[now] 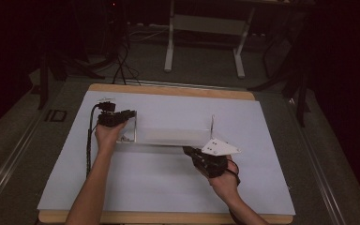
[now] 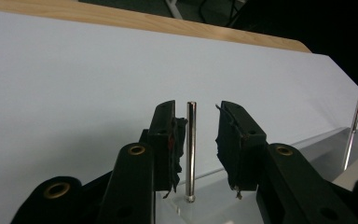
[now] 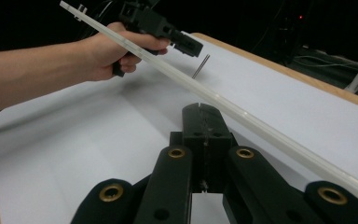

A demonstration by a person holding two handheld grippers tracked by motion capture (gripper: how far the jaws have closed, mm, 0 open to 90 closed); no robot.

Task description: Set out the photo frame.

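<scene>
White table [image 2: 74, 70], pin [image 2: 191, 149] between left gripper [image 2: 200, 140] pads

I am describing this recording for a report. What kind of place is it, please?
Probably a lab or workshop set up for recording, not a home. A wooden table covered with a white sheet stands on grey floor; cables trail behind it, and the white frame of another bench stands in a dark room.

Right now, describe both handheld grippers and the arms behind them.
Both grippers are black, two-jawed, with brass-ringed holes along their linkages. The left gripper trails a black cable. The right gripper carries a pale three-cornered plate with small dark dots. Both forearms are bare, no sleeves.
</scene>
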